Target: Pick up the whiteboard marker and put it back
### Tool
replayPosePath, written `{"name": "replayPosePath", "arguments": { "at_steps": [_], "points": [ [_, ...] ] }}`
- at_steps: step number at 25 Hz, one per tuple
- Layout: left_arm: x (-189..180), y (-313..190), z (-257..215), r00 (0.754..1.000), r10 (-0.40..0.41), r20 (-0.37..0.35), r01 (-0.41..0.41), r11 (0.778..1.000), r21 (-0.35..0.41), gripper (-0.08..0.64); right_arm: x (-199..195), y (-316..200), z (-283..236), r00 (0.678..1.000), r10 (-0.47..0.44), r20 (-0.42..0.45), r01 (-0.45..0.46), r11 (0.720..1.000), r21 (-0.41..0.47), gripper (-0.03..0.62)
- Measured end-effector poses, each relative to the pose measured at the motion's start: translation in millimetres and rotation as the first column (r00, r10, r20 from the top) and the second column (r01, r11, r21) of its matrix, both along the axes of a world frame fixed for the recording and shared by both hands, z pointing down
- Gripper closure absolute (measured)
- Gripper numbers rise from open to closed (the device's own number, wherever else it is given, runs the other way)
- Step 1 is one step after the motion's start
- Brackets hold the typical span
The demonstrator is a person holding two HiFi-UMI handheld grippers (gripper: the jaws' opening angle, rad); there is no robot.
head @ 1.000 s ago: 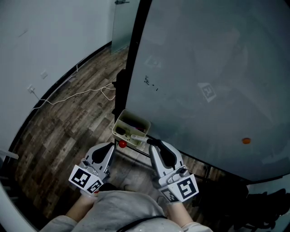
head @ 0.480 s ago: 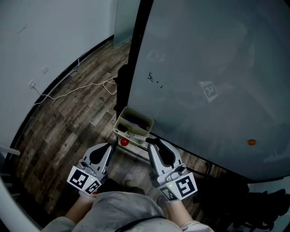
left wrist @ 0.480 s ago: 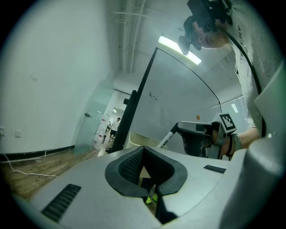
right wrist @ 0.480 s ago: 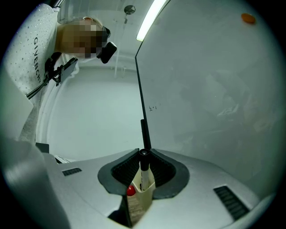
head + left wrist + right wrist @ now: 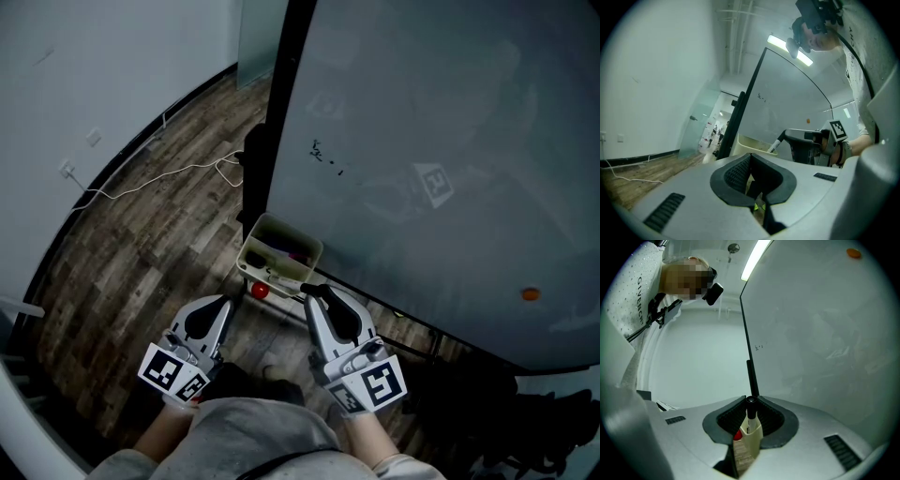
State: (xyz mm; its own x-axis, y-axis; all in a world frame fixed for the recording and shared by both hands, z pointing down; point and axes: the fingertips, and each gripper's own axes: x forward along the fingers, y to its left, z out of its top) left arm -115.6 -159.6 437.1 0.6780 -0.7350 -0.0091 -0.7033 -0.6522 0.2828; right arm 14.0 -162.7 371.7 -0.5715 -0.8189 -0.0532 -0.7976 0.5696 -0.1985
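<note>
Right gripper view: the whiteboard marker (image 5: 751, 422) is seen clamped at the tips of the right gripper (image 5: 750, 404). The black end is turned toward the camera and the white barrel runs away from it. The jaws are drawn narrow on the black end, w/ a pad pressed on each side. Beyond the barrel a beige tray (image 5: 749, 452) is lined up, w/ a small red object (image 5: 737, 436) just beside it on the left. Whether the barrel's far end touches the tray cannot be told.

Left gripper view: the left gripper (image 5: 750, 157) is shown w/ jaws drawn narrow and nothing held btwn them. Only dim floor is glimpsed through the slit. Across the frame the other gripper is seen w/ the marker sticking out fwd and down toward the tray's rim.

Head view: both grippers are held low, side by side, near the person's body. The tray is fixed at the foot of the whiteboard (image 5: 441, 141), just ahead of the right jaws. The left jaws are kept apart from it, a little to its left, near the red object. A few small dark marks (image 5: 324, 154) are seen on the board's left part and an orange magnet (image 5: 532, 293) near its lower right. A pale cable (image 5: 159, 176) is trailed over the wood-pattern floor (image 5: 141, 244).
</note>
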Motion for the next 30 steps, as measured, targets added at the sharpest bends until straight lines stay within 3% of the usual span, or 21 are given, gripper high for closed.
{"name": "replayPosePath", "arguments": {
  "at_steps": [30],
  "points": [
    [-4.2, 6.7, 21.5, 1.0, -0.019, -0.003, 0.019, 0.999, -0.05, 0.545, -4.4, 4.2, 27.6, 1.0, 0.009, -0.002, -0.009, 0.999, -0.05, 0.508]
  ]
}}
